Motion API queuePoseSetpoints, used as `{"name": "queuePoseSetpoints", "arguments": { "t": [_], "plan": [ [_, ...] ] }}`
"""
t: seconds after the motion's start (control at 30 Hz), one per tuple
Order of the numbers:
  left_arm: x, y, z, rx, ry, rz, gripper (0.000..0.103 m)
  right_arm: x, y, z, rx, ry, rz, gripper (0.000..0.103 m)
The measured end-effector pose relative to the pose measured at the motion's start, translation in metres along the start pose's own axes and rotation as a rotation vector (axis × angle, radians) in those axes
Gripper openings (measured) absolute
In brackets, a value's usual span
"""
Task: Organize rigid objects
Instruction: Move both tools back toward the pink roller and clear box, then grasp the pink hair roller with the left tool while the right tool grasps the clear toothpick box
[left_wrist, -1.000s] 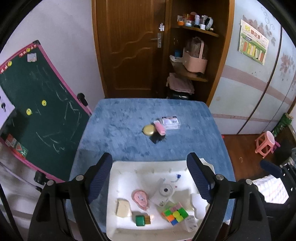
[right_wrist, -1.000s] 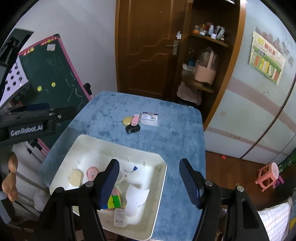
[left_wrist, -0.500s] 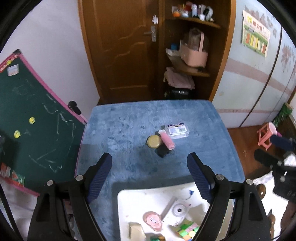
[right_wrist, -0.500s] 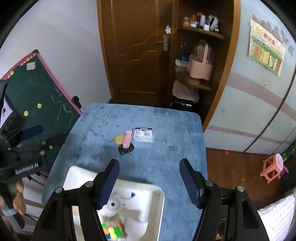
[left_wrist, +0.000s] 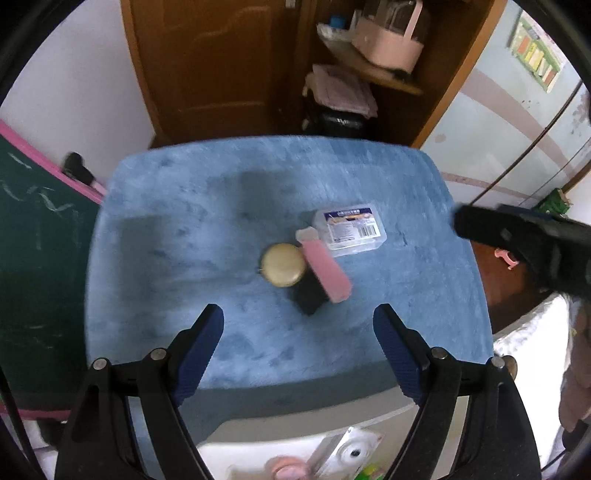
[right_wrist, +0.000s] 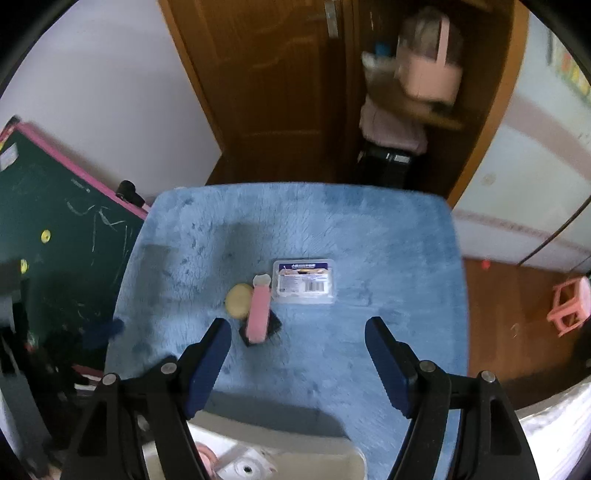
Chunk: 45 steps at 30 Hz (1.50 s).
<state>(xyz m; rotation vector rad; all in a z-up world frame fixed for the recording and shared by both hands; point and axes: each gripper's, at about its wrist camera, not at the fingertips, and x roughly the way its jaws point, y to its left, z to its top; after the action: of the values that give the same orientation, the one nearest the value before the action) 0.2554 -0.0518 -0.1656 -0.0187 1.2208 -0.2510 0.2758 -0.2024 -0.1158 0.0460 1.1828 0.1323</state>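
Observation:
On the blue table lies a small cluster: a round yellow disc, a pink bar resting on a black block, and a clear labelled box. My left gripper is open and empty, hovering just short of the cluster. My right gripper is open and empty, also just short of it. The white tray with small items lies below both grippers at the near edge.
A green chalkboard leans at the table's left. A wooden door and shelf unit stand beyond the far edge. A pink stool stands on the floor at the right. The right gripper's body shows in the left wrist view.
Both grippers have moved forward from above the tray toward the cluster in the table's middle. The tray has slid to the bottom of both views. Both stay open.

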Motion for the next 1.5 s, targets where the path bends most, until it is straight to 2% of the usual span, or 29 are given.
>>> {"name": "queuePoseSetpoints", "arguments": {
  "t": [0.13, 0.27, 0.43, 0.63, 0.7, 0.77, 0.9, 0.93, 0.97, 1.07, 1.27, 1.37, 1.5],
  "plan": [
    [0.039, -0.003, 0.01, -0.04, 0.061, -0.018, 0.085, 0.052, -0.011, 0.023, 0.037, 0.093, 0.008, 0.076],
    [0.072, 0.0, 0.019, -0.104, 0.118, -0.03, 0.085, 0.103, -0.025, 0.033, 0.116, 0.192, 0.046, 0.076],
    [0.097, 0.001, 0.022, -0.167, 0.161, -0.024, 0.085, 0.137, -0.047, 0.035, 0.238, 0.266, 0.1, 0.076],
    [0.108, -0.007, 0.027, -0.179, 0.16, -0.002, 0.084, 0.155, -0.061, 0.035, 0.318, 0.294, 0.138, 0.076],
    [0.11, -0.008, 0.029, -0.183, 0.159, 0.028, 0.076, 0.159, -0.062, 0.035, 0.336, 0.302, 0.15, 0.076],
    [0.114, -0.008, 0.03, -0.184, 0.168, 0.04, 0.05, 0.163, -0.066, 0.034, 0.371, 0.316, 0.17, 0.076],
    [0.123, -0.006, 0.031, -0.184, 0.193, 0.054, 0.041, 0.171, -0.073, 0.028, 0.455, 0.343, 0.202, 0.076],
    [0.124, -0.005, 0.03, -0.18, 0.195, 0.048, 0.031, 0.173, -0.074, 0.027, 0.473, 0.351, 0.208, 0.076],
    [0.125, -0.004, 0.029, -0.177, 0.196, 0.036, 0.027, 0.175, -0.075, 0.025, 0.496, 0.36, 0.215, 0.076],
    [0.12, 0.003, 0.026, -0.171, 0.17, 0.009, 0.026, 0.178, -0.077, 0.021, 0.537, 0.375, 0.223, 0.076],
    [0.096, 0.021, 0.016, -0.18, 0.112, 0.009, 0.026, 0.185, -0.08, 0.018, 0.62, 0.383, 0.251, 0.076],
    [0.079, 0.036, 0.006, -0.197, 0.085, 0.007, 0.025, 0.188, -0.075, 0.019, 0.649, 0.378, 0.228, 0.08],
    [0.066, 0.046, -0.002, -0.216, 0.061, 0.003, 0.025, 0.197, -0.07, 0.021, 0.714, 0.377, 0.191, 0.081]
  ]
}}
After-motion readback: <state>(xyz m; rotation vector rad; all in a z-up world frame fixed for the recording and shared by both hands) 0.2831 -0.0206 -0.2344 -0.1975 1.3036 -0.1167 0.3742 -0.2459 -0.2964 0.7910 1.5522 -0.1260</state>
